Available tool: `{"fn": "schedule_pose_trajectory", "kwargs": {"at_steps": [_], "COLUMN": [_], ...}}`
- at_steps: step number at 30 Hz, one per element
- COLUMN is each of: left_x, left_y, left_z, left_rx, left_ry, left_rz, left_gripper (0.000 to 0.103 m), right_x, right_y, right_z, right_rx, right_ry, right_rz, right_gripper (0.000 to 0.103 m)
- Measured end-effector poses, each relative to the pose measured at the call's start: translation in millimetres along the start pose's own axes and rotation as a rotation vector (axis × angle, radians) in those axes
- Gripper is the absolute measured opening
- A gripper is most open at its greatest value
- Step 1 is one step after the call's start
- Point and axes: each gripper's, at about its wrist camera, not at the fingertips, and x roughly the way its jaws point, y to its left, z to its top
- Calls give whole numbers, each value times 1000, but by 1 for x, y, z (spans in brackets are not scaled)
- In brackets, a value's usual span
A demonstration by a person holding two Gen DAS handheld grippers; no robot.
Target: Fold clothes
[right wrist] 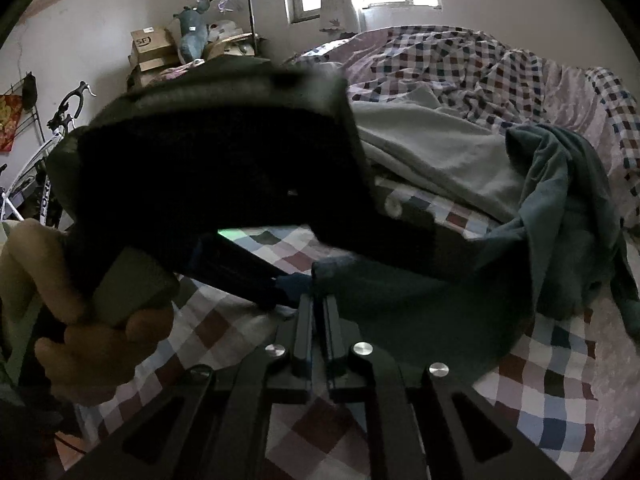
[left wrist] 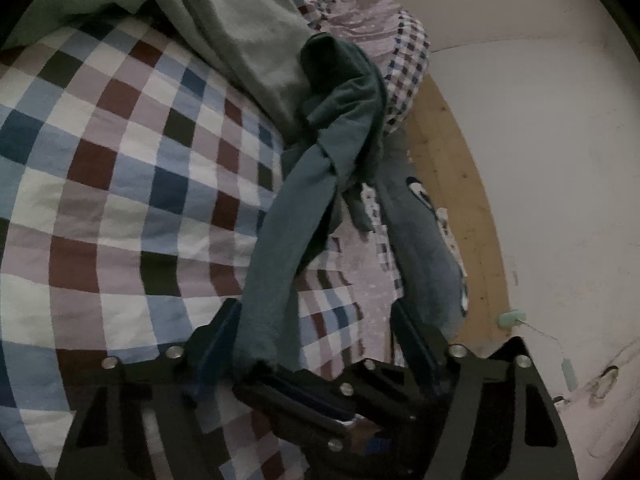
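Note:
A dark teal garment (left wrist: 340, 128) lies bunched on the checked bedspread (left wrist: 120, 184) and stretches down toward my left gripper (left wrist: 316, 320). The left gripper's jaws stand wide apart, with a strip of the teal cloth running over its left finger (left wrist: 216, 336). In the right wrist view the same garment (right wrist: 560, 200) is pulled taut toward my right gripper (right wrist: 318, 300), whose jaws are together on a corner of the cloth. The left gripper's body (right wrist: 216, 168), held in a hand (right wrist: 92, 320), fills the middle of that view. A pale green garment (left wrist: 224, 20) lies behind.
The bed's right edge drops to a wooden floor (left wrist: 452, 208) and a white wall (left wrist: 552, 160). A rumpled checked duvet (right wrist: 460, 60) lies at the far side. Cardboard boxes (right wrist: 152, 48), a clothes rack and a bicycle (right wrist: 44, 148) stand by the far wall.

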Motion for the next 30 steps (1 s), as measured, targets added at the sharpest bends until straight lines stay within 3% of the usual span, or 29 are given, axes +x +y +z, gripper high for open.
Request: {"fn": "schedule_pose_trajectory", "kwargs": {"at_steps": [1,3,5,11,16,21,24,30], "left_x": [1,2,3,3,-3,-21,-30,-51], "left_y": [1,4,7,16,15,11,9,7], "left_z": [0,0,0,-1,-2,-2,-1,2], "left_rx": [-5,-14,-28,-51,-34,-9,7,34], "left_ry": [2,5,6,1,-25,-81,-105,-151], "left_rz": [10,29,60,105,117,102,96,97], "left_gripper": [68,57,39,9,4,2,2,1], "right_x": [-1,-4,-9,-24,-43,-49,-49,-31], "right_y": [-2,-2,-4,-22,-49,-95,-108,-106], "right_z": [-1,-1,-4,-9,-9,-5,-2,7], "right_rx": [2,0,-8,-1,83,256,293,310], "right_ry": [7,21,26,44,6,-49,-62,-58], "right_rz": [13,45,87,125,1,-200,-259,-291], "right_gripper": [8,28,39,42,42,42,42,42]}}
